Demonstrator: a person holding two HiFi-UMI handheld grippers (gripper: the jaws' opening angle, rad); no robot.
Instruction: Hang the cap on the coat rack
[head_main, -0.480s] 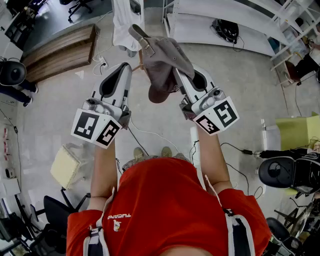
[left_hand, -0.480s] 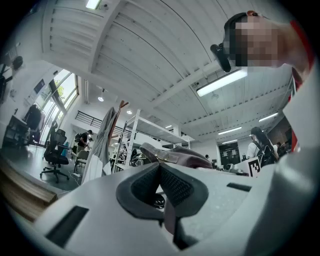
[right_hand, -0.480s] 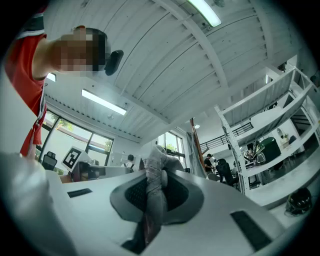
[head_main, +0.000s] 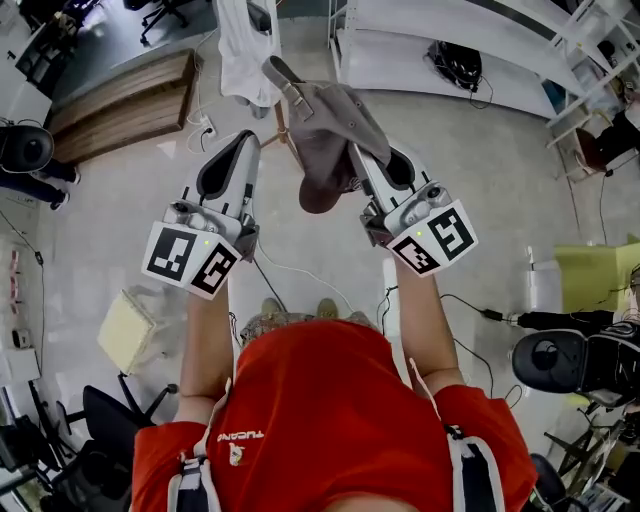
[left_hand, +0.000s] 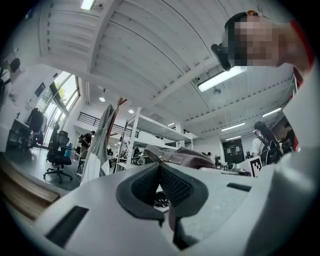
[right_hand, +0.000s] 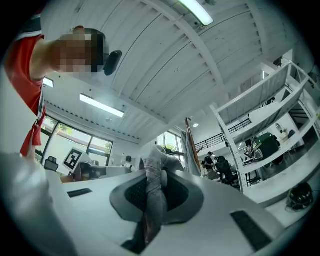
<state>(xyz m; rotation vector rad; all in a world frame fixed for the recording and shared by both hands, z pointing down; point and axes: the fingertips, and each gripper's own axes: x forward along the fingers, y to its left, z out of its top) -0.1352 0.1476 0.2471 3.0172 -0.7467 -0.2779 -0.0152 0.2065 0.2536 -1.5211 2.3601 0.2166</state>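
We hold the soft, light cap (head_main: 335, 125) up near the rack (head_main: 281, 128), its fabric pinched in our right gripper's (head_main: 362, 165) closed jaws. Our left gripper (head_main: 243, 148) is closed and empty. The cap droops, so the stiffer brim would likely give a surer hold.

The left gripper (left_hand: 160, 169) shows jaws closed and empty, the cap (left_hand: 182, 156) beyond them, a white garment (left_hand: 97, 150) hanging left.
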